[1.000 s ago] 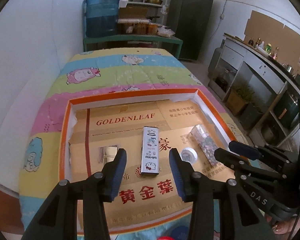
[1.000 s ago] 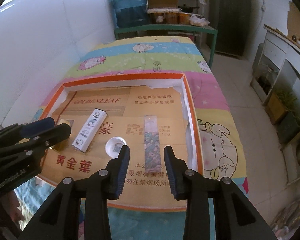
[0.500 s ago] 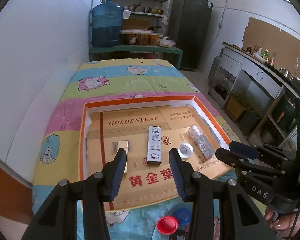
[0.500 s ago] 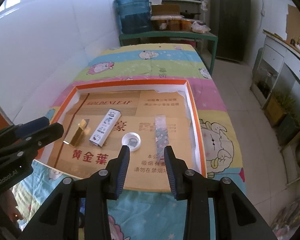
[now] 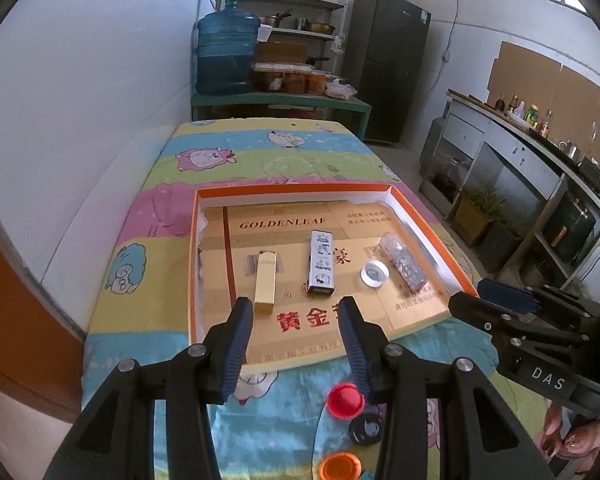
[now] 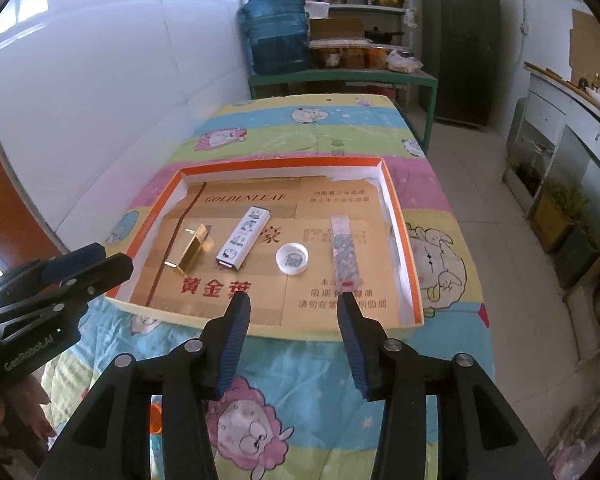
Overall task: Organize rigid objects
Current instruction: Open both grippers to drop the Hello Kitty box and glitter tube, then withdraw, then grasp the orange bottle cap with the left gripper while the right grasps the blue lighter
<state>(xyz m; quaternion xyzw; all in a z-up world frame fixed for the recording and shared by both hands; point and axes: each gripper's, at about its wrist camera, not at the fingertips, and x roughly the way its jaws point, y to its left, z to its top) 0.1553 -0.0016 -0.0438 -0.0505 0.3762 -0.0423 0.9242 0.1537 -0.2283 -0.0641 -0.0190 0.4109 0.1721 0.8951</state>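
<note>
Caps (image 5: 345, 399) beside tray (image 5: 424, 224) in left view only, left claw (image 5: 296, 324) and right claw (image 6: 294, 316) apart, empty

free: bare tray floor (image 6: 260, 312) near front rim | obstacles: gold box (image 6: 190, 250), white box (image 6: 242, 239), cap (image 6: 292, 258), packet (image 6: 344, 252) in row

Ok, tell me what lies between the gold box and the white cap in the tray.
The white cartoon-printed box lies between the gold box and the white cap, apart from both, on the tray floor. Both wrist views show it.
</note>
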